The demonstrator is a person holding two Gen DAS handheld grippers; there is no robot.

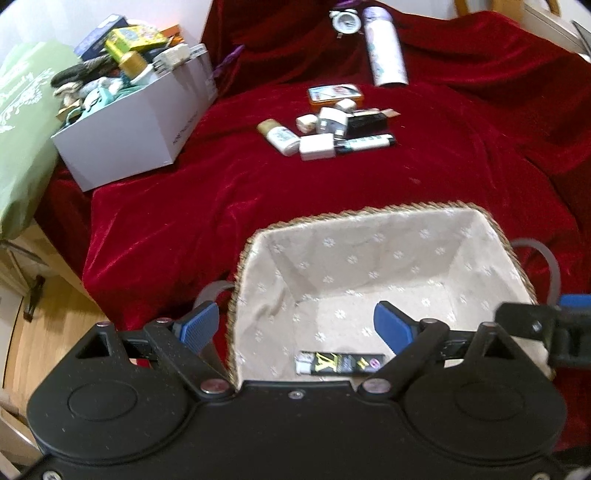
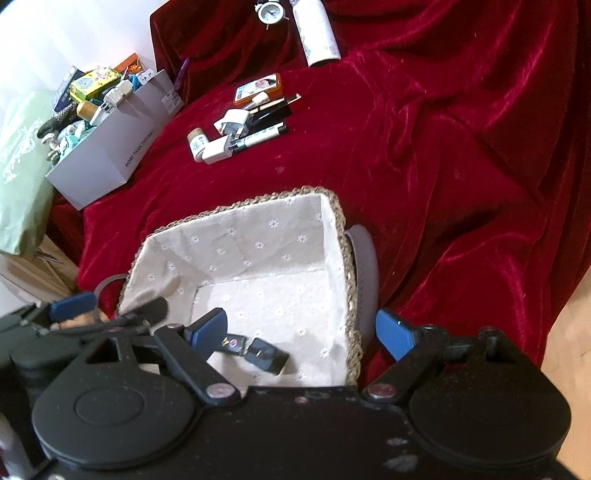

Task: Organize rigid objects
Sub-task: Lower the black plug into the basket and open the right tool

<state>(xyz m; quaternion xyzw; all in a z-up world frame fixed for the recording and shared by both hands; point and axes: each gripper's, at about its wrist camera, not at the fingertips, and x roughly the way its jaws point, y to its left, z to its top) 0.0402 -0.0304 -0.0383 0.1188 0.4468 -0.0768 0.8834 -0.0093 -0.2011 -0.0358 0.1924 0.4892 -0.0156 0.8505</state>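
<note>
A woven basket [image 1: 369, 212] with a pale flowered lining sits on the red velvet cloth [image 1: 166, 221]. On its floor lie a black lighter [image 1: 340, 363] with a yellow logo and, in the right wrist view, a small black case [image 2: 267, 356] beside the lighter [image 2: 234, 342]. My left gripper [image 1: 295, 326] is open and straddles the basket's left rim with nothing between its pads. My right gripper [image 2: 303, 330] is open too and straddles the basket's [image 2: 240, 201] right rim, holding nothing. Further back lies a pile of small items [image 1: 325, 125]: white chargers, markers, a little bottle and an orange tin [image 1: 334, 94].
A white box [image 1: 122, 147] crammed with odds and ends stands at the back left, beside a green bag [image 1: 22, 129]. A patterned tumbler [image 1: 386, 48] lies on its side next to a white alarm clock [image 1: 347, 22] at the back. Wooden floor [image 1: 48, 332] shows past the cloth's left edge.
</note>
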